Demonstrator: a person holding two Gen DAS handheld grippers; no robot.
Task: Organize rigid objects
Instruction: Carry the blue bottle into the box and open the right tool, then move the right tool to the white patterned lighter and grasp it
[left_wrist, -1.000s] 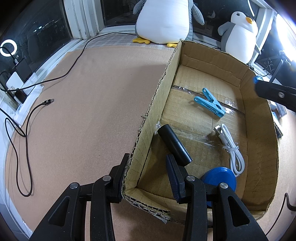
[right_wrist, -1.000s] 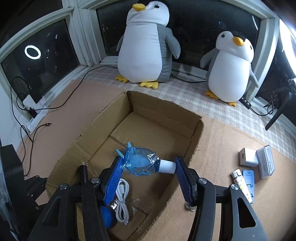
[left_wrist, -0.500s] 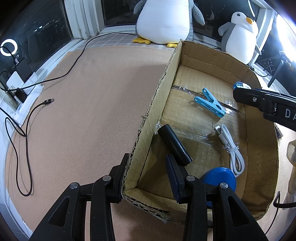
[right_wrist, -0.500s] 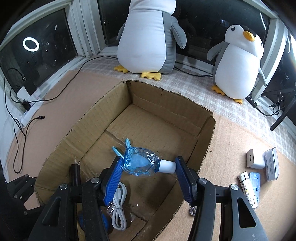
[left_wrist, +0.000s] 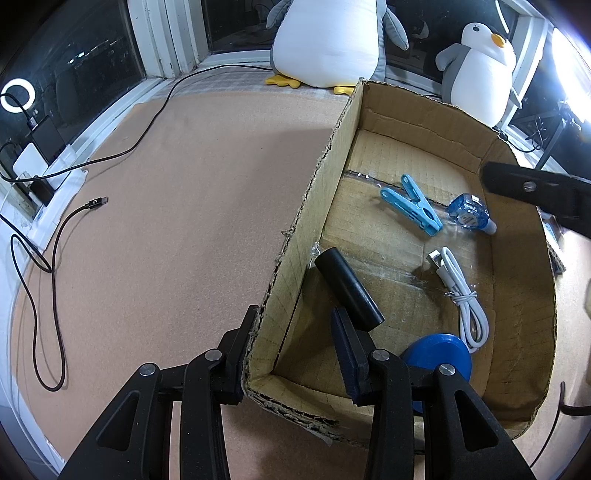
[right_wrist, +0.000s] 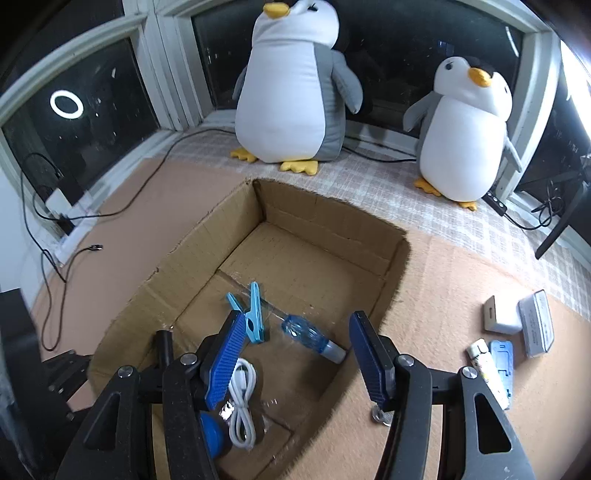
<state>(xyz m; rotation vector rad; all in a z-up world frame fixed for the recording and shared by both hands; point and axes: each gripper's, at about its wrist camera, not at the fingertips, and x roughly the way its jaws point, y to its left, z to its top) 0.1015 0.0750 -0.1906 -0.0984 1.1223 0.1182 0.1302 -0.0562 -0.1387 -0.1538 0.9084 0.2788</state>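
An open cardboard box (left_wrist: 517, 295) (right_wrist: 391, 258) sits on the cork floor. Inside lie a small blue bottle (left_wrist: 468, 214) (right_wrist: 312, 338), a blue clothespin (left_wrist: 412, 205) (right_wrist: 251, 314), a black cylinder (left_wrist: 349, 288), a white coiled cable (left_wrist: 461, 295) (right_wrist: 242, 402) and a blue disc (left_wrist: 437, 360). My left gripper (left_wrist: 295, 325) straddles the box's near-left wall, its jaws held apart. My right gripper (right_wrist: 295, 350) is open and empty above the box's right side, just over the bottle.
Two plush penguins (right_wrist: 291, 85) (right_wrist: 465, 129) stand by the window. Small boxes (right_wrist: 535, 326) and tubes (right_wrist: 491, 369) lie on the floor right of the box. Black cables (left_wrist: 48, 258) and a power strip (left_wrist: 37, 173) lie at the left.
My right gripper opened and let go of the blue bottle, which now lies on the box floor beside the clothespin. The left gripper has not moved.
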